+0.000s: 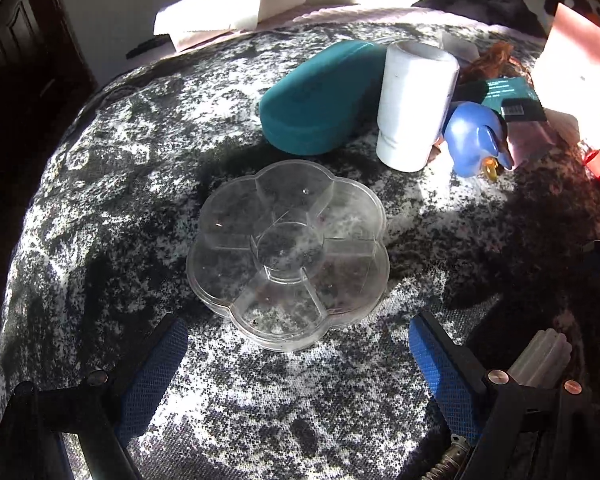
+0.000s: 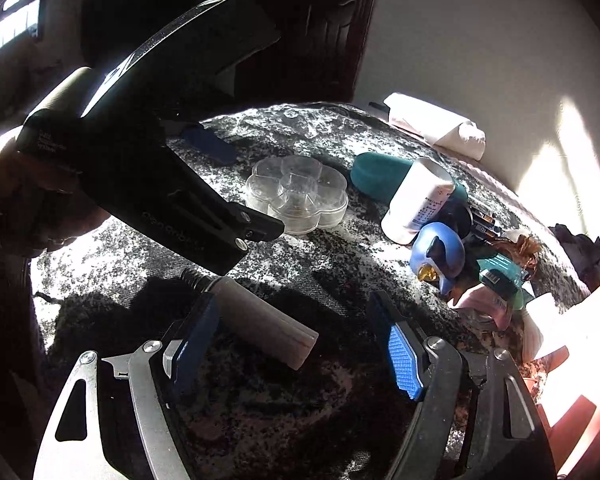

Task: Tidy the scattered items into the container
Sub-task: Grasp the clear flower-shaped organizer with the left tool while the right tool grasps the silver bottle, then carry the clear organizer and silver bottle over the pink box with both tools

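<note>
A clear flower-shaped divided container (image 1: 288,252) sits on the black-and-white speckled cloth (image 1: 100,184); all compartments look empty. My left gripper (image 1: 300,344) is open and empty just in front of it. The container also shows in the right wrist view (image 2: 298,192), with the left gripper's black body (image 2: 160,196) beside it. My right gripper (image 2: 296,336) is open, low over the cloth. A grey ribbed stick (image 2: 260,324) lies between its fingers, close to the left finger (image 2: 192,344). The stick shows in the left wrist view (image 1: 542,358).
Behind the container lie a teal case (image 1: 320,96), a white cylindrical bottle (image 1: 414,108), a blue bird toy (image 1: 478,138), a dark green packet (image 1: 508,98) and brown strands (image 1: 492,60). A pink sheet (image 1: 580,76) is at right. White folded paper (image 1: 228,8) lies at the far edge.
</note>
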Demonstrator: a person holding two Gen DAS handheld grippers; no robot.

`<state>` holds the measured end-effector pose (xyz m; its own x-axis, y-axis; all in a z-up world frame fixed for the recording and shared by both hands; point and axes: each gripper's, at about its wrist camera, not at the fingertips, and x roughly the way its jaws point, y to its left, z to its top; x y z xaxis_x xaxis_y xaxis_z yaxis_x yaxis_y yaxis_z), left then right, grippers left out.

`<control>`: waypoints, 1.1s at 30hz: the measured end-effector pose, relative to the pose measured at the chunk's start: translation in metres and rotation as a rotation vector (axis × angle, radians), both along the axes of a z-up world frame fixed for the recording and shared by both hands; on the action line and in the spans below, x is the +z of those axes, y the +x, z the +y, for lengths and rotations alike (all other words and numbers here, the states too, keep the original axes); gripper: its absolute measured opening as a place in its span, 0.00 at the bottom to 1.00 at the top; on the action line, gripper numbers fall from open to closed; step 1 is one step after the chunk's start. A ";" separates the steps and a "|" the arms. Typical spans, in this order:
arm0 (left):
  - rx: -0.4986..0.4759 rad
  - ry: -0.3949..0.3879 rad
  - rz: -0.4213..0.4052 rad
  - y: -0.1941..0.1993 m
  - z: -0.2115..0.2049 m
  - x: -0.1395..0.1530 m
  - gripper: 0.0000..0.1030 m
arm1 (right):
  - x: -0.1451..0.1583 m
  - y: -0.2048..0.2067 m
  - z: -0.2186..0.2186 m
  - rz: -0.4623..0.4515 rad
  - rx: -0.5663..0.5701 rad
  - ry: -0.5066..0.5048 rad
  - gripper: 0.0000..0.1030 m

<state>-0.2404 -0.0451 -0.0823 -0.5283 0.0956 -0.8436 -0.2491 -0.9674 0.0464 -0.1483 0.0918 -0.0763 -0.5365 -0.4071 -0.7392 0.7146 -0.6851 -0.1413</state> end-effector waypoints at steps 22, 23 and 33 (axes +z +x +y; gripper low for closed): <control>0.021 0.062 0.010 -0.057 0.008 -0.024 0.98 | -0.037 -0.014 -0.019 -0.015 0.042 0.086 0.84; 0.023 0.061 0.010 -0.059 0.008 -0.024 0.98 | -0.037 -0.014 -0.020 -0.009 0.045 0.085 0.84; 0.041 0.056 0.010 -0.056 0.008 -0.019 0.97 | -0.035 -0.003 -0.038 0.033 0.100 0.131 0.30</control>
